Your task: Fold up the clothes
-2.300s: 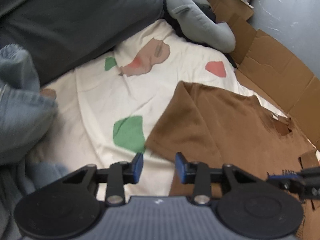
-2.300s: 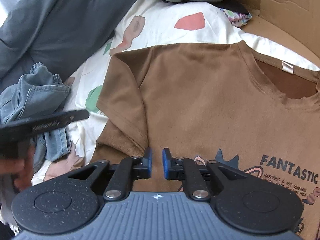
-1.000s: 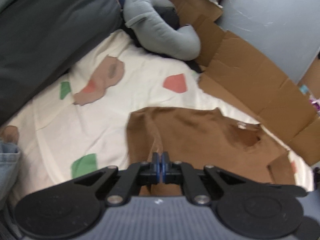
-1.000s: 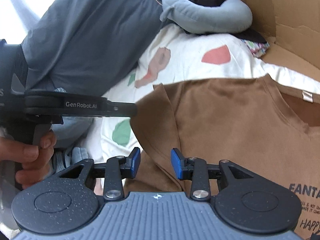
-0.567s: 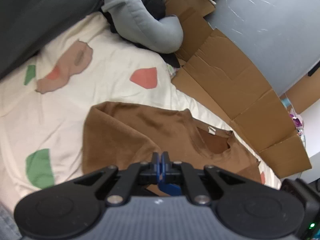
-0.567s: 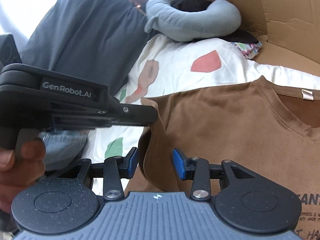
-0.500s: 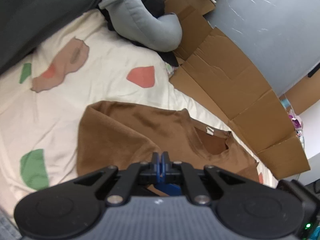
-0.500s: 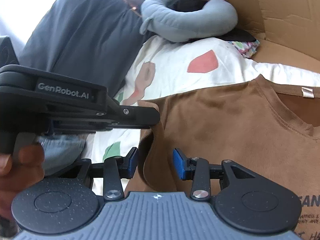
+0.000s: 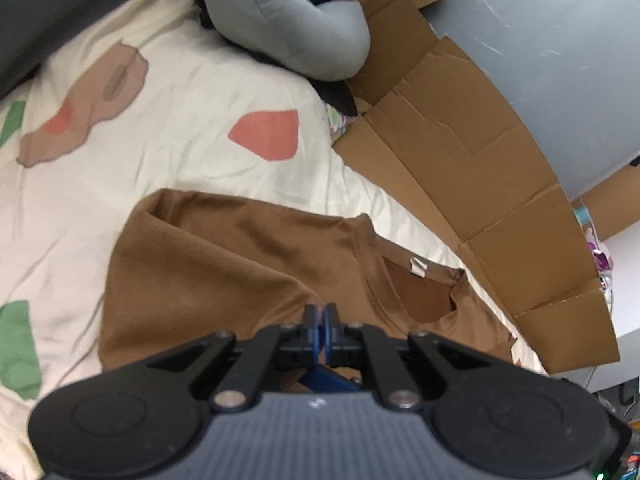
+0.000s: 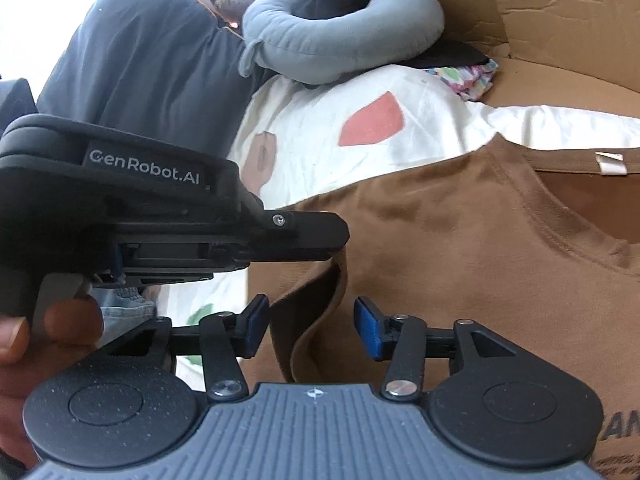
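Observation:
A brown T-shirt (image 9: 240, 264) lies on the cream sheet (image 9: 192, 148), its collar (image 9: 418, 292) to the right. My left gripper (image 9: 320, 314) is shut on the sleeve edge, holding it folded over the shirt's body near the collar. In the right wrist view the same left gripper (image 10: 340, 240) reaches in from the left, a hand (image 10: 40, 340) on its grip, lifting the T-shirt (image 10: 480, 260) by a fold. My right gripper (image 10: 312, 326) sits just below it. Its jaws are opening, and the hanging fold passes between the pads (image 10: 370, 330) without being pressed.
A grey neck pillow (image 9: 288, 20) and a dark grey cushion (image 10: 152, 64) lie at the far end of the bed. Flattened cardboard (image 9: 460, 152) lines the right side against a grey wall. Blue jeans (image 10: 124, 300) lie to the left, behind the left gripper.
My left gripper shut on the sleeve and carried it right, across the shirt toward the collar. My right gripper followed underneath and its jaws have spread wider.

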